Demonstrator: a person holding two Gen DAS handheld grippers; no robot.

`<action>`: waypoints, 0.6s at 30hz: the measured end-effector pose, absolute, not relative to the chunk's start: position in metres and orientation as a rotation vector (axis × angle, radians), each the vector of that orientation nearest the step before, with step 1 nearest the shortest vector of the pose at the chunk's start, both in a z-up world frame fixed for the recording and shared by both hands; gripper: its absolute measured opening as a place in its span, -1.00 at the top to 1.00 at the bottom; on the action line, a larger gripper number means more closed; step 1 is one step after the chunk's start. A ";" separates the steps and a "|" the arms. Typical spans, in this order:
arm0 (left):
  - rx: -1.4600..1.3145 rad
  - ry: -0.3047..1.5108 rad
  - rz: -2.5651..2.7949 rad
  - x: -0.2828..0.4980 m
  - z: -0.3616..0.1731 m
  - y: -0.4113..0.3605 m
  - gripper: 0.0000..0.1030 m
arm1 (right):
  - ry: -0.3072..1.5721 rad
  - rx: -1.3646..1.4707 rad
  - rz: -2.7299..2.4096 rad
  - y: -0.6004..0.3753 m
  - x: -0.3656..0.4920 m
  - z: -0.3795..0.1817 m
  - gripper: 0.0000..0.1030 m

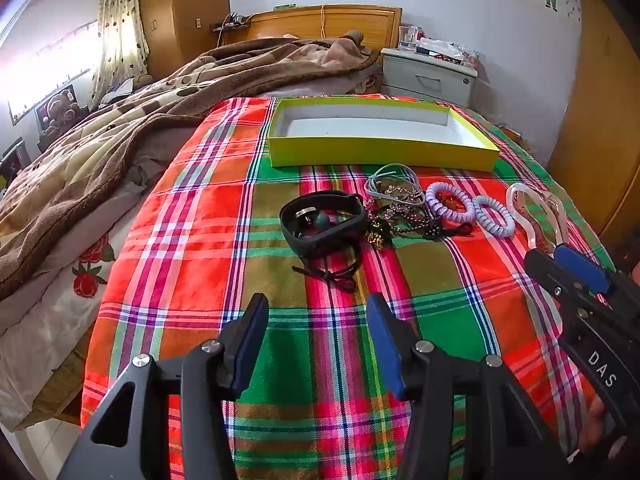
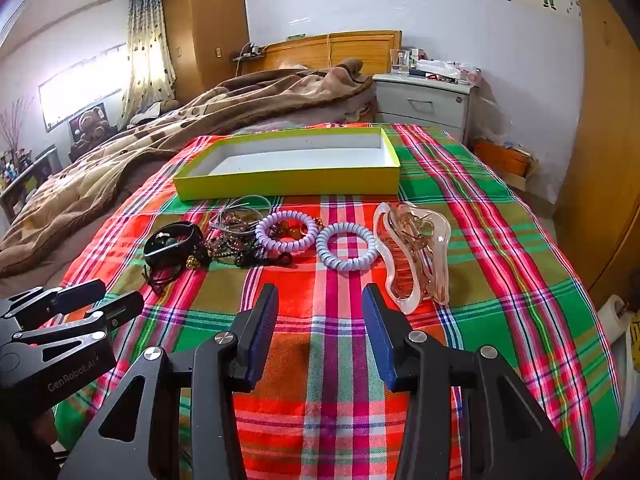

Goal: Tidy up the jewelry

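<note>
An empty yellow box (image 1: 380, 152) (image 2: 288, 184) sits at the far end of a plaid cloth. In front of it lie a black band (image 1: 322, 216) (image 2: 172, 240), a tangle of bead chains (image 1: 396, 204) (image 2: 234, 236), two lilac coil hair ties (image 1: 450, 202) (image 2: 344, 254) and a clear pink hair claw (image 1: 536, 216) (image 2: 414, 256). My left gripper (image 1: 318, 312) is open and empty, short of the black band. My right gripper (image 2: 320, 300) is open and empty, just short of the nearer coil tie and beside the claw.
The plaid cloth (image 1: 200, 240) (image 2: 500, 240) covers the bed's foot. A brown blanket (image 1: 100, 140) is heaped to the left. A white nightstand (image 1: 428, 76) (image 2: 420, 104) stands behind the box. A wooden wardrobe (image 2: 600, 140) is at right.
</note>
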State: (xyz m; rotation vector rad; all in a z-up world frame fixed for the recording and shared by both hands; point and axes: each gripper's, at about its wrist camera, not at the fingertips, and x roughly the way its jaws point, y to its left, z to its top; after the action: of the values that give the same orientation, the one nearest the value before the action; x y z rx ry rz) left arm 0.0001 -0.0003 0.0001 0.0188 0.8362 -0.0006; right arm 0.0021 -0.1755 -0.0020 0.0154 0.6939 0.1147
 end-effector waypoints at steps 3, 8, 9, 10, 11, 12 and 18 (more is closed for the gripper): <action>0.024 0.832 0.003 0.000 0.000 -0.002 -0.03 | 0.696 0.011 0.116 -0.175 0.002 -0.002 0.14; 0.035 0.823 0.023 -0.001 0.000 -0.010 -0.03 | 0.696 0.006 0.103 -0.174 0.004 -0.001 0.14; 0.022 0.834 0.018 0.001 0.001 0.003 -0.03 | 0.695 0.006 0.102 -0.174 0.005 -0.001 0.14; 0.014 0.834 0.015 0.003 0.003 0.006 -0.03 | 0.695 0.006 0.102 -0.175 0.005 -0.001 0.14; 0.009 0.831 0.017 0.003 0.004 0.007 -0.03 | 0.697 0.004 0.101 -0.174 0.006 -0.001 0.14; 0.009 0.828 0.019 0.002 0.005 0.007 -0.03 | 0.697 0.002 0.102 -0.173 0.006 -0.001 0.14; 0.015 0.815 0.024 -0.001 0.009 0.007 -0.03 | 0.690 -0.001 0.108 -0.172 0.002 0.000 0.14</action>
State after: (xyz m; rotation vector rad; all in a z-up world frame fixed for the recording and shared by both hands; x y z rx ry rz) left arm -0.0007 0.0072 0.0093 0.0147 0.8154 0.0244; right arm 0.0022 -0.1723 0.0002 -0.0011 0.6897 0.1076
